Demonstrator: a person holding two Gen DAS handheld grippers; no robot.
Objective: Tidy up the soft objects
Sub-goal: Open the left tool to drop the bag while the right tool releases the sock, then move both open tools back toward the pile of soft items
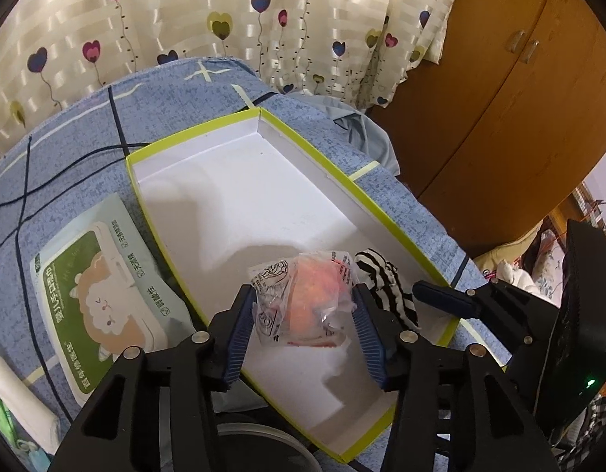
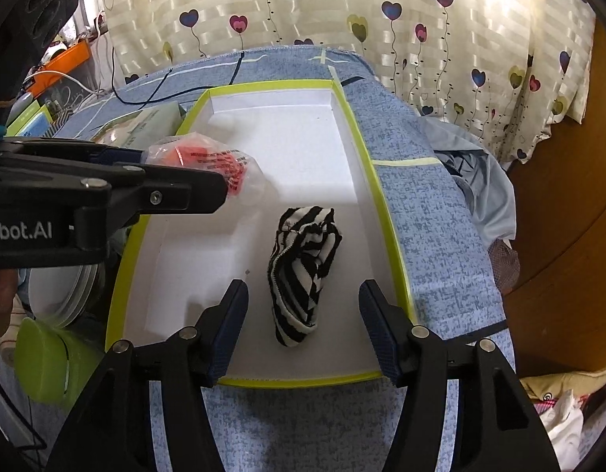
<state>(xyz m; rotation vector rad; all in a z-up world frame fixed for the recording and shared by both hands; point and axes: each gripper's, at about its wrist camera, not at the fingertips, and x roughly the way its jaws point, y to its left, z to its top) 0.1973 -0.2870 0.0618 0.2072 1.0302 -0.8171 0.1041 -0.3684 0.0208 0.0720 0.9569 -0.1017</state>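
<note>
Shallow white box with yellow-green rim (image 1: 344, 173), on a blue patterned bedspread (image 1: 67, 181). Contents: one striped black-and-white sock (image 2: 304, 271), lying free in the near right part between the parted pads of the right hand-held gripper (image 2: 303, 328), untouched; one clear plastic packet with orange filling (image 1: 306, 299), between the pads of the left hand-held gripper (image 1: 303, 330), whether pressed or released cannot be told. Outside, left of the box: one green wet-wipes pack (image 1: 102, 299).

Shallow white cardboard box with yellow-green rim (image 2: 385, 212) sits on the blue patterned bedspread (image 2: 432, 236). Inside: rolled black-and-white striped sock (image 2: 303, 271) at right, clear plastic bag with orange contents (image 1: 306, 299) left of it. Green-and-white wet-wipes pack (image 1: 102, 295) lies left, outside the box.
</note>
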